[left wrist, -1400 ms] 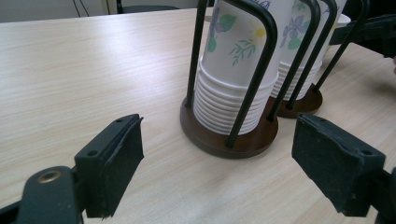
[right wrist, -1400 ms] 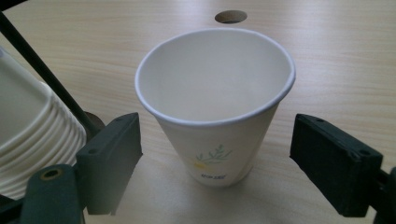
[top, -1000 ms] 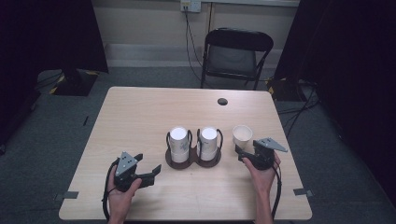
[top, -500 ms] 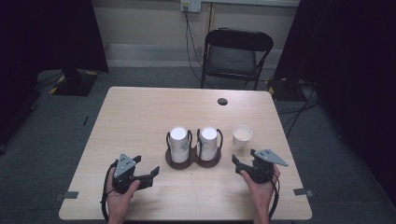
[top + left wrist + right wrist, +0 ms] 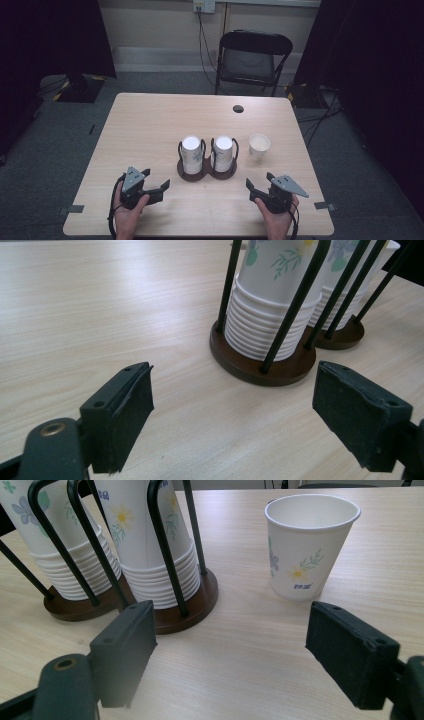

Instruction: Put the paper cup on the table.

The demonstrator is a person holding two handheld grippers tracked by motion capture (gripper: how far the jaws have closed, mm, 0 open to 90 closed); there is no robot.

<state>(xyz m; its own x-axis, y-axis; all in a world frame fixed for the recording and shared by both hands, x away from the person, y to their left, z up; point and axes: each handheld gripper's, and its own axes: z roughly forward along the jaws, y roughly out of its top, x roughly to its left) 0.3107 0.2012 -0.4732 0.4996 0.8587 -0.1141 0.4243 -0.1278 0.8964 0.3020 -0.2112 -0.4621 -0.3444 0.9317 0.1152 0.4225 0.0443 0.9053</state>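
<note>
With both sets of jaws open and empty, I risk tipping the loose paper cup (image 5: 310,545) beside the cup holder (image 5: 185,605) if my right gripper (image 5: 262,190) clips its rim.

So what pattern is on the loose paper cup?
White paper cup with small floral print; clearest in the right gripper view.

Black left claw (image 5: 161,186), black right claw (image 5: 251,186), grey triangular top plates, screwed pads, trailing black cables

High view looks down; both gripper views sit low, sharing the cup holder (image 5: 207,170).
</note>
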